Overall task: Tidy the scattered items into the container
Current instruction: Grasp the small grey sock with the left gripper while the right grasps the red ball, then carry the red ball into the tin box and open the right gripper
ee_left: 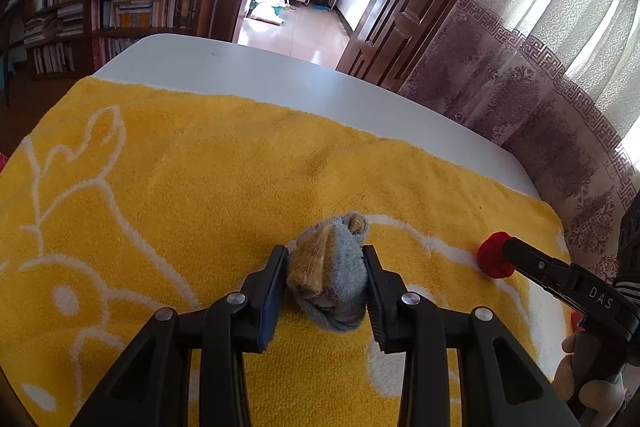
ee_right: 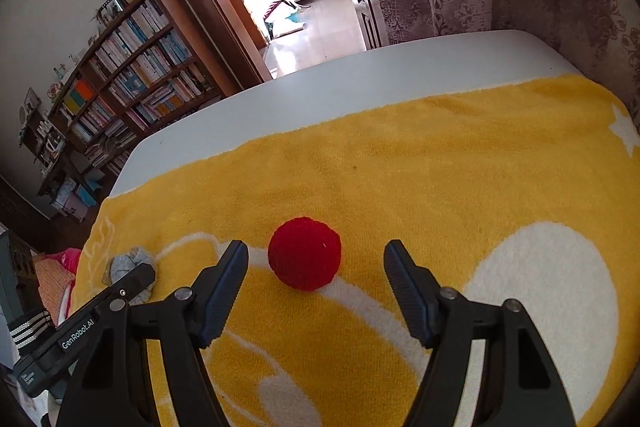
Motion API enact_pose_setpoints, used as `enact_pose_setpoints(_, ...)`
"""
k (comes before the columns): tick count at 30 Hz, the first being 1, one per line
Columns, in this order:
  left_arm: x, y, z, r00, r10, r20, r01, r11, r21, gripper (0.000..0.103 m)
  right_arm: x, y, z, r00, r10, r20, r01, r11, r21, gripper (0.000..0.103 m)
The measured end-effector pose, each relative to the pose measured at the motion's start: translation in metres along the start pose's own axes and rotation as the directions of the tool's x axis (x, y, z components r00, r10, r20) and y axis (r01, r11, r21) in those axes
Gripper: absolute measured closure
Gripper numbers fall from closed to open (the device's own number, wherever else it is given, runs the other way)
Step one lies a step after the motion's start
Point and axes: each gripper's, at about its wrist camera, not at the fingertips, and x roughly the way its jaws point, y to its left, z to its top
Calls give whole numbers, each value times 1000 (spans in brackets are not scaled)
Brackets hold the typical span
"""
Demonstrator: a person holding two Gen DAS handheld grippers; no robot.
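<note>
On the yellow towel (ee_left: 200, 167), the left gripper (ee_left: 325, 275) pinches a rolled grey sock (ee_left: 340, 267) lying lengthwise along its fingers, while the right gripper (ee_right: 316, 259) straddles a red ball (ee_right: 305, 253), fingers spread.

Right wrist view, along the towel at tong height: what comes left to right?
Grey sock bundle → left tongs gripping it → red ball between the open right tongs → white patch.

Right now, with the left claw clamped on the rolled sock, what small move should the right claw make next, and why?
Probably ease the right claw forward a touch and close it: the red knitted ball lies on the yellow towel between its open fingers, neither pad touching it yet.
</note>
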Motion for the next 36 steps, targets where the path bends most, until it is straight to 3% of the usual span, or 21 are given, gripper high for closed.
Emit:
enact_pose_setpoints(3, 1, -1, 0, 1000, 5, 1, -5, 1000, 11, 65, 10, 6, -1, 999, -23, -30, 22, 999, -37, 59)
enact_pose_setpoints(4, 1, -1, 0, 1000, 5, 2, -5, 1000, 12, 65, 11, 9, -2, 999, -34, -28, 32, 998, -57, 62)
enact_pose_setpoints(11, -4, -1, 1, 1000, -9, 14, 9, 1000, 4, 65, -33, 26, -16, 994, -66, 89, 79, 985, -155, 64)
enact_pose_setpoints(17, -25, -14, 2, 998, -36, 58, 34, 999, 33, 65, -88, 20, -40, 988, -78, 134, 99, 982, -159, 63)
enact_pose_setpoints(21, -38, -33, -3, 996, -61, 72, 56, 995, 79, 65, -138, -7, -56, 979, -93, 179, 114, 987, -110, 63)
enact_pose_setpoints(28, -60, -86, -29, 991, -121, 53, 108, 975, 195, 65, -230, -88, -80, 942, -217, 258, 218, 976, 25, 63)
enact_pose_setpoints(36, -75, -153, -73, 980, -196, -7, 189, 933, 306, 65, -294, -183, -120, 890, -374, 260, 329, 923, 200, 63)
